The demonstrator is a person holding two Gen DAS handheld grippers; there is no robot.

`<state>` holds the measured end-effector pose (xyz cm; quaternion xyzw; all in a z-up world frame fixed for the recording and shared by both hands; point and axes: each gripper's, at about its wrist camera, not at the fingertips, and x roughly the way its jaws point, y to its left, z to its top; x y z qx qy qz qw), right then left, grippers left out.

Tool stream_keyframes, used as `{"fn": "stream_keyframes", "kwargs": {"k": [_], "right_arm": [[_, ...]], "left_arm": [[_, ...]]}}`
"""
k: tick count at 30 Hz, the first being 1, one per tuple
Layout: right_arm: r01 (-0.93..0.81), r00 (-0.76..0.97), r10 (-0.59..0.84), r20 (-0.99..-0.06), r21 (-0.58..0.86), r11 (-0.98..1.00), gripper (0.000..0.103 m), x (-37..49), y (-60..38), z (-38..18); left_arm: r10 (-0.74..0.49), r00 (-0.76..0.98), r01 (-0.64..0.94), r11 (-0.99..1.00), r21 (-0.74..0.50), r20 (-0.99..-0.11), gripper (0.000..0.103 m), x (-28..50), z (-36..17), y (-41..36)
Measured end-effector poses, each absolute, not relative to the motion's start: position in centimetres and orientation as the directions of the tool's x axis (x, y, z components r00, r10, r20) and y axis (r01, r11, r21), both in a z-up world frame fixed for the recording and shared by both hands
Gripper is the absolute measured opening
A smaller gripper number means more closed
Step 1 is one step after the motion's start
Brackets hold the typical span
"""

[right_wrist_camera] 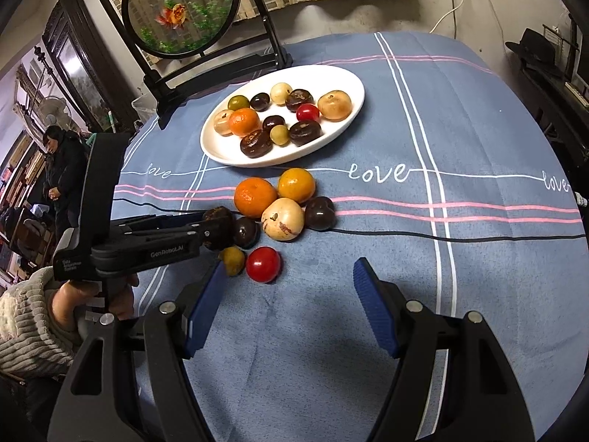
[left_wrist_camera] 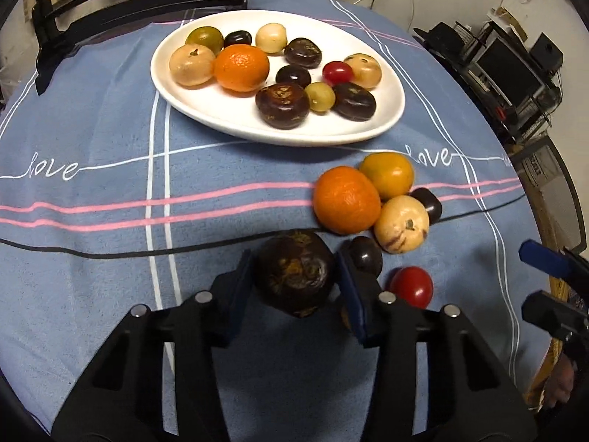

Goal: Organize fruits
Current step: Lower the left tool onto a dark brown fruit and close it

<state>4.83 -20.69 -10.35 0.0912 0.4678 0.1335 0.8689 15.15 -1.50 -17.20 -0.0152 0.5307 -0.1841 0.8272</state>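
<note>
My left gripper is shut on a dark brown round fruit, both pads against its sides, just above the blue cloth. From the right wrist view it reaches in from the left. Beside it lie loose fruits: an orange, a yellow-orange fruit, a pale fruit, two dark plums and a red tomato. The white plate farther back holds several fruits. My right gripper stands open over bare cloth, just short of the tomato and a small yellow fruit.
A thin black cable runs across the cloth under the loose fruits. A framed goldfish ornament stands behind the plate. A person stands off to the left. The table's round edge drops away on the right, with shelves beyond.
</note>
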Motion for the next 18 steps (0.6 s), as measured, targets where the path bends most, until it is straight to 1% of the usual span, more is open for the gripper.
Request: {"fn": "stream_keyframes", "kwargs": {"k": [4,10,11,12,13,14,15,18], "right_arm": [[-0.174,0.510,0.317,-0.800,0.266,0.948,0.071,5.0,-20.0,-10.8],[-0.235,0.481,0.308,-0.821,0.218,0.947,0.071,6.6,-18.3,-12.8],[-0.238,0.478,0.312,-0.821,0.221,0.946,0.070,7.0,-18.1,-13.2],[-0.239,0.467,0.319,-0.825,0.229,0.944,0.064,7.5,-17.9,-13.8],[-0.241,0.453,0.327,-0.830,0.239,0.941,0.061,7.9,-17.7,-14.1],[-0.243,0.440,0.335,-0.833,0.249,0.938,0.055,8.3,-17.5,-14.6],[-0.245,0.433,0.337,-0.836,0.251,0.937,0.047,8.4,-17.3,-14.8],[-0.253,0.412,0.365,-0.835,0.280,0.926,0.036,8.9,-16.9,-15.5]], "left_arm": [[-0.302,0.367,0.254,0.942,-0.218,-0.880,0.046,14.4,-17.0,-0.5],[-0.224,0.400,0.188,0.969,-0.159,-0.889,0.046,13.2,-16.4,2.7],[-0.213,0.403,0.176,0.972,-0.153,-0.890,0.046,13.0,-16.3,3.3],[-0.206,0.404,0.168,0.974,-0.149,-0.891,0.046,12.8,-16.2,3.6],[-0.199,0.405,0.161,0.976,-0.145,-0.892,0.045,12.6,-16.2,3.9],[-0.192,0.408,0.154,0.978,-0.140,-0.892,0.046,12.3,-16.1,4.2],[-0.190,0.409,0.153,0.979,-0.138,-0.893,0.046,12.1,-16.1,4.3],[-0.179,0.410,0.151,0.980,-0.127,-0.894,0.045,11.8,-16.1,4.4]]}}
